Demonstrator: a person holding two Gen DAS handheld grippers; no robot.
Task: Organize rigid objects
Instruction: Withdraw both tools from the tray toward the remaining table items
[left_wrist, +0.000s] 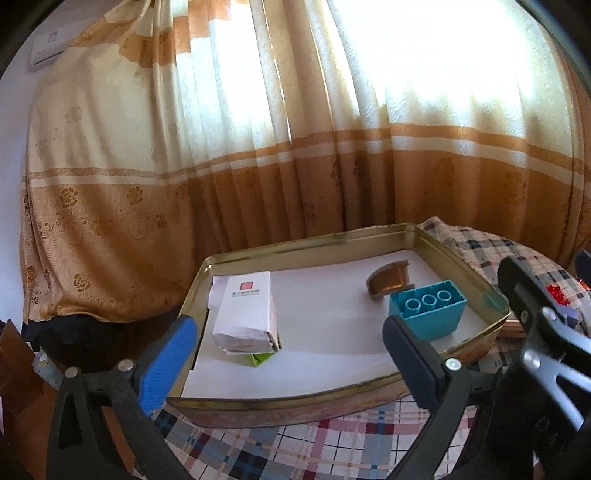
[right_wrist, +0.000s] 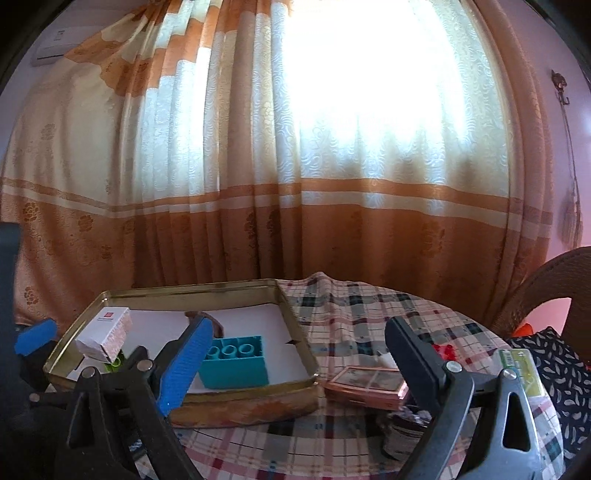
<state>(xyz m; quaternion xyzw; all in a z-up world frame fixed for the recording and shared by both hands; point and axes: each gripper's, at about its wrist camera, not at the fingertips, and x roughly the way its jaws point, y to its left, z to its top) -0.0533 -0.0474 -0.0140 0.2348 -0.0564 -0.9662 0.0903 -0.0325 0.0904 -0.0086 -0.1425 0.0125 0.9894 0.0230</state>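
A shallow gold-rimmed tin tray (left_wrist: 461, 258) is set on a round table covered with a plaid cloth (left_wrist: 295, 450), and every place below is given from that tray. Inside it, near its left wall, a white carton with a red square mark (left_wrist: 245, 314) is seen lying on top of a green block (left_wrist: 262, 359). Towards the right wall, a teal block with three round sockets (left_wrist: 428, 314) is placed open side up, and just behind it a curved brown piece (left_wrist: 388, 282) is seen on the white liner.

The left gripper (left_wrist: 291, 354) is held before the tray's near rim, its jaws spread wide, with nothing between the blue pad and the black pad. The right gripper (right_wrist: 295, 365) is held at the tray's near right corner, likewise spread wide and gripping nothing.

Outside the tray, just beside its right wall, a flat pink case (right_wrist: 365, 386) is seen on the cloth. Near that case a dark jar (right_wrist: 400, 435) is found, and small red pieces (right_wrist: 443, 350) are scattered farther right. A patterned curtain (right_wrist: 258, 166) is hung behind the tray.
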